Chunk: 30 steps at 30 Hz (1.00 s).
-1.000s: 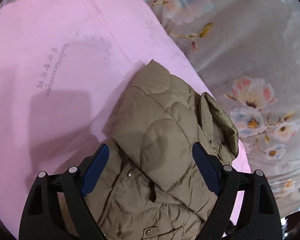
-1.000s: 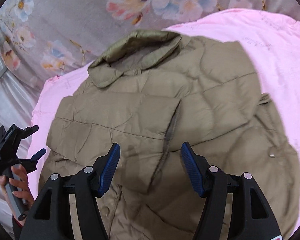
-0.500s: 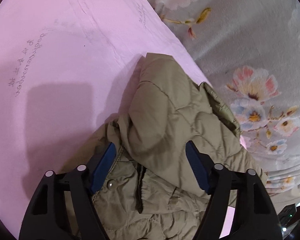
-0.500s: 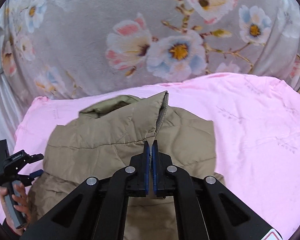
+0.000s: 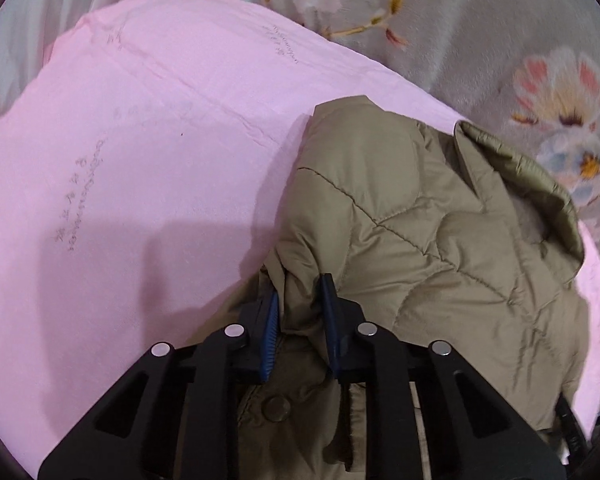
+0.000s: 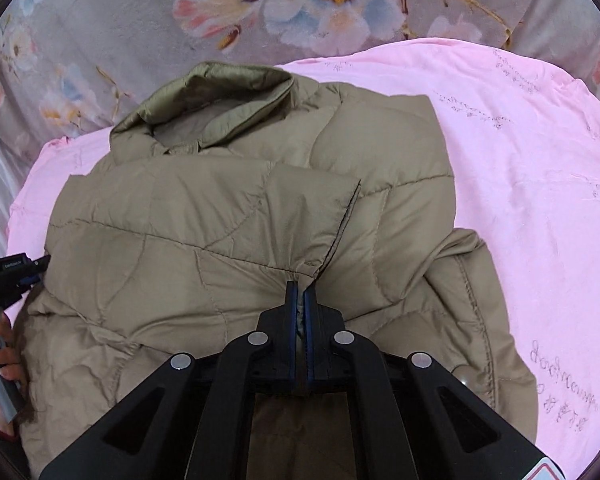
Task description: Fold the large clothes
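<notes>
A bed carried everything, covered with a grey floral blanket. Over that lay a pink sheet printed with faint lines of script. A khaki quilted jacket lay directly on the pink sheet, its collar reaching the sheet's far edge beside the blanket.
</notes>
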{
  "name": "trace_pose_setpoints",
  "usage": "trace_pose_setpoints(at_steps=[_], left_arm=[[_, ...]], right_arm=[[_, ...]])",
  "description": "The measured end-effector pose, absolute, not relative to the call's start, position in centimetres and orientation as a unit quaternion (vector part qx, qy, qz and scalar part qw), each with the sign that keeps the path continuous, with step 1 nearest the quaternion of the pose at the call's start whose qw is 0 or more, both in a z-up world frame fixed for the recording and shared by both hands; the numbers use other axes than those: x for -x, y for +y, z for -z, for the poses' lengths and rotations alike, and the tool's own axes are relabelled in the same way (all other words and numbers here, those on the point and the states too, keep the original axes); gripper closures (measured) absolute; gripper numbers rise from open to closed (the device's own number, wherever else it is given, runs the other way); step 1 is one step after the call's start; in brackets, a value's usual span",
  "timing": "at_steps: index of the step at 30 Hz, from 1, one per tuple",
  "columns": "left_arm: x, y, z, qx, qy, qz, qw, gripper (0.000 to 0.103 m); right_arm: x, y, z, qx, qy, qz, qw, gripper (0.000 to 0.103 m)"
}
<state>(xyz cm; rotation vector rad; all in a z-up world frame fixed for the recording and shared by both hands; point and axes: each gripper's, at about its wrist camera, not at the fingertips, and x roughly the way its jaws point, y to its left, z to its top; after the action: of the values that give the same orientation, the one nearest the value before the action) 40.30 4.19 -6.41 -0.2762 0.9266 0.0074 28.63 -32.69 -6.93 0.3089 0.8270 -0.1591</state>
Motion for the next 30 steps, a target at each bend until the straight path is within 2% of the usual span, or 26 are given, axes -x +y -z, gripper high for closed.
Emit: trace_pose_setpoints(at_steps=[5, 7, 13, 16, 17, 22, 26, 30], left_arm=[[-39.8, 2.8, 6.3, 0.069, 0.434, -0.022, 0.898, 0.084], [-39.3, 2.9, 5.5, 0.053, 0.43, -0.028, 0.901, 0.082], [-36.6, 1.4, -0.9, 0.016, 0.37, -0.009, 0.929, 0.082], [-37.4, -2.2, -2.1, 0.004, 0.376, 0.04, 0.926, 0.072], [-37.9, -3.5, -1.6, -0.003, 0.386, 0.051, 0.921, 0.07], [-39.7, -6.2, 3.8, -0.026, 0.428, 0.043, 0.902, 0.07], [-37.9, -6.5, 6.3, -0.06, 0.386, 0.04, 0.92, 0.07], [-37.1, -6.6, 6.9, -0.064, 0.38, 0.039, 0.922, 0.07]], right_arm=[[-28.8, -32.7, 6.9, -0.141, 0.415, 0.075, 0.896, 0.096], [-28.1, -32.9, 6.2, -0.141, 0.414, 0.085, 0.895, 0.086], [-25.7, -32.2, 0.6, -0.124, 0.338, 0.095, 0.928, 0.083], [-28.2, -30.1, -0.4, -0.117, 0.347, 0.052, 0.929, 0.083], [-29.4, -29.2, 0.0, -0.117, 0.356, 0.038, 0.926, 0.083], [-32.6, -26.5, 4.1, -0.098, 0.403, 0.02, 0.91, 0.083], [-31.8, -25.7, 6.3, -0.081, 0.394, 0.012, 0.916, 0.085], [-31.2, -25.3, 7.2, -0.082, 0.386, 0.017, 0.919, 0.085]])
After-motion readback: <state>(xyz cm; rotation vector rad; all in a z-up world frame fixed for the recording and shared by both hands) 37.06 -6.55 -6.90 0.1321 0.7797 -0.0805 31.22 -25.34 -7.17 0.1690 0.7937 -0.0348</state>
